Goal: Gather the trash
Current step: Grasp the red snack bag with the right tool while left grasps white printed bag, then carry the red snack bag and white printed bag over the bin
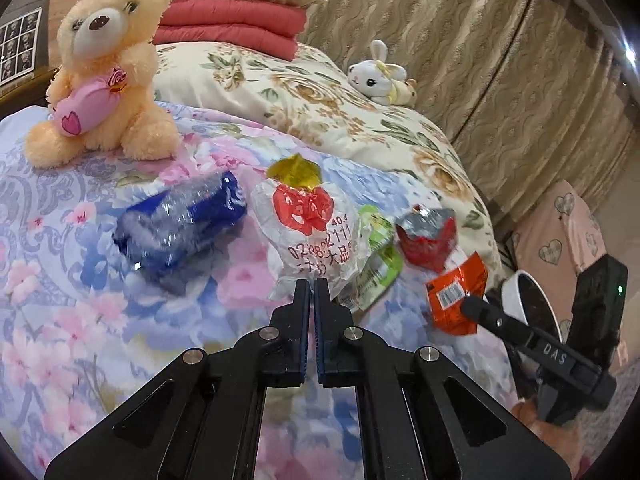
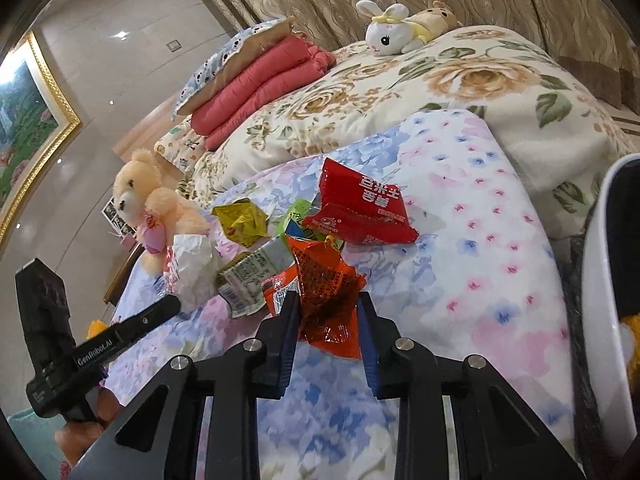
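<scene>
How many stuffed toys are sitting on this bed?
3. A peach teddy bear sits on the blue floral sheet; a white bunny lies on the cream floral quilt, with a small tan plush right behind it. Others may be hidden.

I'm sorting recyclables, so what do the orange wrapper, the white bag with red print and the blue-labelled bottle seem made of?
Orange wrapper: likely glossy plastic film, creased and shiny. White bag with red print: seemingly thin crinkly plastic, slightly translucent with sharp wrinkles; could be coated paper. Blue-labelled bottle: clear ribbed plastic by its glints, though blurred.
</scene>
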Demonstrator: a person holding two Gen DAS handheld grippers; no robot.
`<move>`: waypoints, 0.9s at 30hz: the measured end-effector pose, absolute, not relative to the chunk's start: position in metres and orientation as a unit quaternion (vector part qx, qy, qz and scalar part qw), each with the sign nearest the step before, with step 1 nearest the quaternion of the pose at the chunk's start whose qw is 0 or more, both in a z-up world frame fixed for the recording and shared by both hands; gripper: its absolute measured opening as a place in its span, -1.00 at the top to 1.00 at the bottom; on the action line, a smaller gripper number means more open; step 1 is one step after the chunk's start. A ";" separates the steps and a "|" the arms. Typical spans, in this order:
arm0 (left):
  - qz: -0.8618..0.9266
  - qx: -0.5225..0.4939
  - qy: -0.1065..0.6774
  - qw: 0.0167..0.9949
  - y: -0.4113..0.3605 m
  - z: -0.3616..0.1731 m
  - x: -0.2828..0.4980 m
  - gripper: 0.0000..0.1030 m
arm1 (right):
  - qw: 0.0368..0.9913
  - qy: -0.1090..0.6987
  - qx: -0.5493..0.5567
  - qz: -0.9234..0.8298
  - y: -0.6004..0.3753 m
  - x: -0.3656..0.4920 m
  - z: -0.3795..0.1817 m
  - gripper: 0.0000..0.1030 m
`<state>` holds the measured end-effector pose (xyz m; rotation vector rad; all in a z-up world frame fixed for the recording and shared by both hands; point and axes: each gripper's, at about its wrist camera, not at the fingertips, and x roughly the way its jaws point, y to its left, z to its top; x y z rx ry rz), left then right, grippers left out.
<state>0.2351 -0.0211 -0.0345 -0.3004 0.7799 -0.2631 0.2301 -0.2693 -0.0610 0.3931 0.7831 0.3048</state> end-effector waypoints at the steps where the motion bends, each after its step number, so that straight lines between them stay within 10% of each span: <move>1: -0.131 -0.145 0.378 0.905 -0.022 -0.034 0.230 0.96 | 0.895 0.376 0.189 0.147 -0.271 0.226 -0.059 0.45; 27: -0.227 -0.104 0.374 0.893 -0.096 -0.015 0.165 0.96 | 0.911 0.344 0.195 0.117 -0.324 0.156 -0.033 0.45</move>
